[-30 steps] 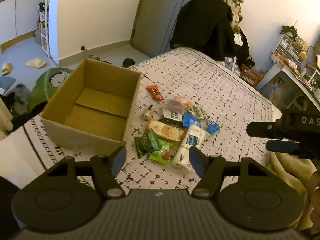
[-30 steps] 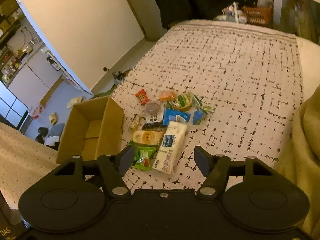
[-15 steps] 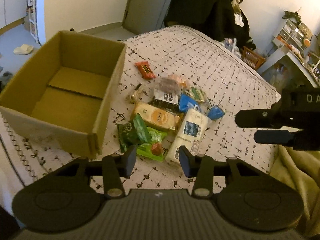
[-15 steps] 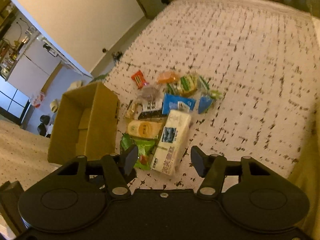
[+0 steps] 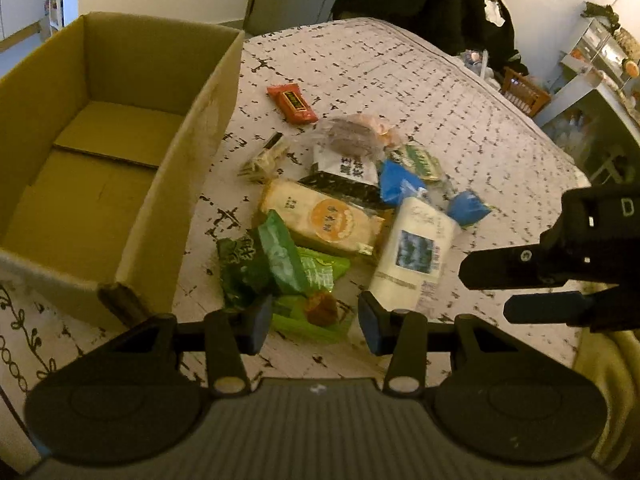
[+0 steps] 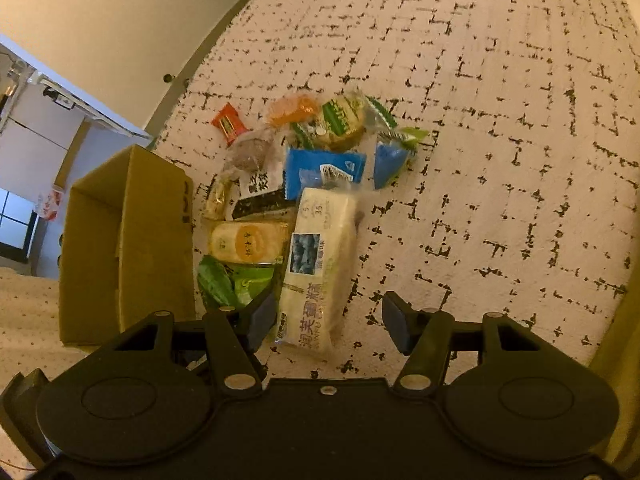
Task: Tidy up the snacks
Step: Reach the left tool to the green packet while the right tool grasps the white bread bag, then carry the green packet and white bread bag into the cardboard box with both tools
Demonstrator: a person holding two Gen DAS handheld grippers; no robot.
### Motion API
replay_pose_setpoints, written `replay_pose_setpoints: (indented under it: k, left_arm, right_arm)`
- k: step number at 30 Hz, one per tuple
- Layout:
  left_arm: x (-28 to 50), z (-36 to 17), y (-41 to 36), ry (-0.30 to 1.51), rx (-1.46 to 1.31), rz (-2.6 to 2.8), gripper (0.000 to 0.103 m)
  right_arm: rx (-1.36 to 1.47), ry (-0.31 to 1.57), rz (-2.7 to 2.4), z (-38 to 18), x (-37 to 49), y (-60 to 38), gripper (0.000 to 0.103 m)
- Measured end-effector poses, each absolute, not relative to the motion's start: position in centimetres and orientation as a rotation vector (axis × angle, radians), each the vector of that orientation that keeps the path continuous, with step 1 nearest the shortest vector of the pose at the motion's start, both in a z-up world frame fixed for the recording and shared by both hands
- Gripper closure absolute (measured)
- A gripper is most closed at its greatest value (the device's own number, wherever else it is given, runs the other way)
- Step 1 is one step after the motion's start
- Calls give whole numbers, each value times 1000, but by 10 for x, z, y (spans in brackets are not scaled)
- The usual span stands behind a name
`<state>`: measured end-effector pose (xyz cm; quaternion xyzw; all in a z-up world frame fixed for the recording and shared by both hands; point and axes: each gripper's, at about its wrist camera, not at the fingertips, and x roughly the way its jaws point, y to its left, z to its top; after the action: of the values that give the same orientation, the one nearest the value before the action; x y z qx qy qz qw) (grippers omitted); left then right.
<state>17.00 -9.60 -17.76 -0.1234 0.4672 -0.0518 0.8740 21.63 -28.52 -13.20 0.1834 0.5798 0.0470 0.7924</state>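
The left gripper (image 5: 312, 322) hides the green packet's (image 5: 310, 320) near edge.

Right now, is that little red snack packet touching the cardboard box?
Apart. In the left wrist view, patterned bedcover shows plainly between the red snack packet and the cardboard box.

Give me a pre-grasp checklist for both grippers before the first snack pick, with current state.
1. Left gripper open, nothing held: ok.
2. Right gripper open, nothing held: ok.
3. Cardboard box open-topped, nothing visible inside: ok.
4. Green packets in line between left fingers: ok.
5. White long pack centered between right fingers: not ok, it sits toward the left finger.
6. Targets free of overlap: not ok, the snacks overlap in a pile.
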Motion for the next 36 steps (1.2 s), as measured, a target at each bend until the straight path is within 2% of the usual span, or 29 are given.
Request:
replay_pose_setpoints:
  k: [18,20,22,24,28,36]
  left_arm:
    - [178,-198,-98,928,-227,-62,53]
    - [178,-198,-98,924,-224,-53,58]
    - [177,-198,-98,920,-220,-44,70]
    - [176,-198,-96,919,-227,-40,75]
    - [171,-194,-97,916,-237,-65,80]
    - [155,-169,-98,851,-248,-117,81]
  right_arm:
    - [261,1262,83,-171,247,-260,46]
    - [240,1255,111,-172,245,-256,60]
    - [236,1262,112,-172,243,-256,63]
    - [239,1263,111,-169,242,-256,65]
    - [219,1213,118,-155,235,-254,69]
    - [194,1111,147,-121,218,-248,75]
